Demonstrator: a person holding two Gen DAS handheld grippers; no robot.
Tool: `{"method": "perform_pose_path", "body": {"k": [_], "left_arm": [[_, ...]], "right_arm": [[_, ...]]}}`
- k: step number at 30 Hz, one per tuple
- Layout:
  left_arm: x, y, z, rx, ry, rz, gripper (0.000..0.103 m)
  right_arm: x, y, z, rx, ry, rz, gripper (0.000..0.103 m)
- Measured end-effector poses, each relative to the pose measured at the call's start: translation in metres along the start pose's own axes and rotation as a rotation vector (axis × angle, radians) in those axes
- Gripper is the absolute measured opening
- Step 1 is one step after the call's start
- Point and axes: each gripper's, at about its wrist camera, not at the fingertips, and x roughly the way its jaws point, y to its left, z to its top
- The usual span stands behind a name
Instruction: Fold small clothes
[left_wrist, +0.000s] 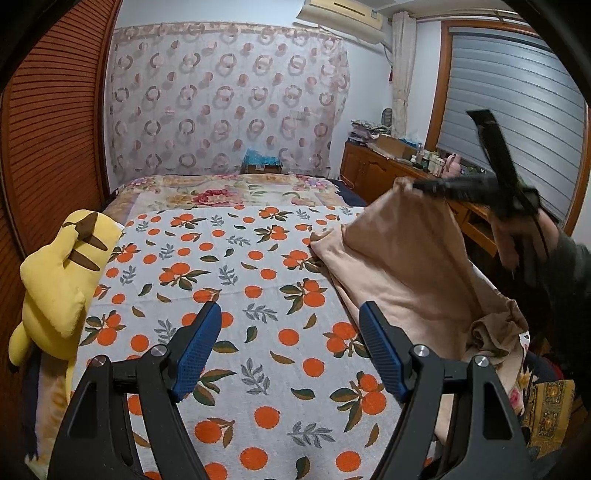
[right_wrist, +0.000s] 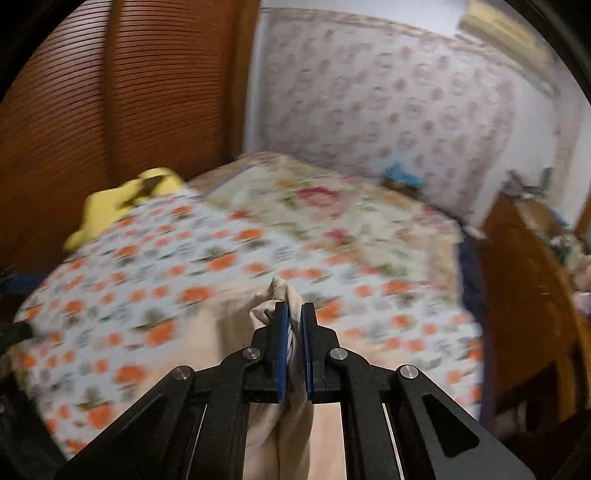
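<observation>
A beige garment (left_wrist: 402, 254) hangs over the right side of the bed, one corner lifted by my right gripper (left_wrist: 415, 185), which a hand holds from the right. In the right wrist view that gripper (right_wrist: 294, 314) is shut on a bunched fold of the beige garment (right_wrist: 280, 295), with more of the cloth hanging below the fingers. My left gripper (left_wrist: 290, 319) stands open over the orange-print sheet (left_wrist: 236, 273), left of the garment, with nothing between its blue pads (left_wrist: 197, 347).
A yellow plush toy (left_wrist: 62, 280) lies at the bed's left edge against a wooden slatted door (left_wrist: 48, 129). A floral blanket (left_wrist: 229, 192) covers the far end of the bed. A wooden cabinet (left_wrist: 373, 166) with clutter stands at the right under a window.
</observation>
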Motion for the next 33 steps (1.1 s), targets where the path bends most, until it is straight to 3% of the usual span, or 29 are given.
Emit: {"method": "perform_pose_path", "body": {"k": [2, 6, 8, 11, 18, 23, 33], "left_arm": [[0.002, -0.001, 0.000, 0.000, 0.004, 0.000, 0.078], [0.005, -0.004, 0.000, 0.009, 0.011, -0.002, 0.078], [0.006, -0.007, -0.001, 0.015, 0.015, -0.003, 0.078], [0.007, -0.011, -0.001, 0.022, 0.019, -0.008, 0.078], [0.008, -0.023, -0.001, 0.046, 0.022, -0.015, 0.078], [0.008, -0.029, 0.000, 0.061, 0.024, -0.023, 0.078], [0.022, -0.037, -0.007, 0.052, 0.059, -0.054, 0.078]], "right_arm": [[0.013, -0.018, 0.003, 0.012, 0.018, -0.095, 0.007], [0.053, -0.050, -0.005, 0.104, 0.136, -0.215, 0.008], [0.064, -0.061, -0.012, 0.150, 0.170, -0.233, 0.022], [0.057, -0.069, -0.020, 0.217, 0.142, -0.191, 0.036], [0.013, -0.051, -0.047, 0.231, 0.067, -0.089, 0.050], [-0.025, -0.027, -0.081, 0.223, 0.058, 0.002, 0.051], [-0.077, -0.003, -0.142, 0.224, 0.067, 0.056, 0.051]]}}
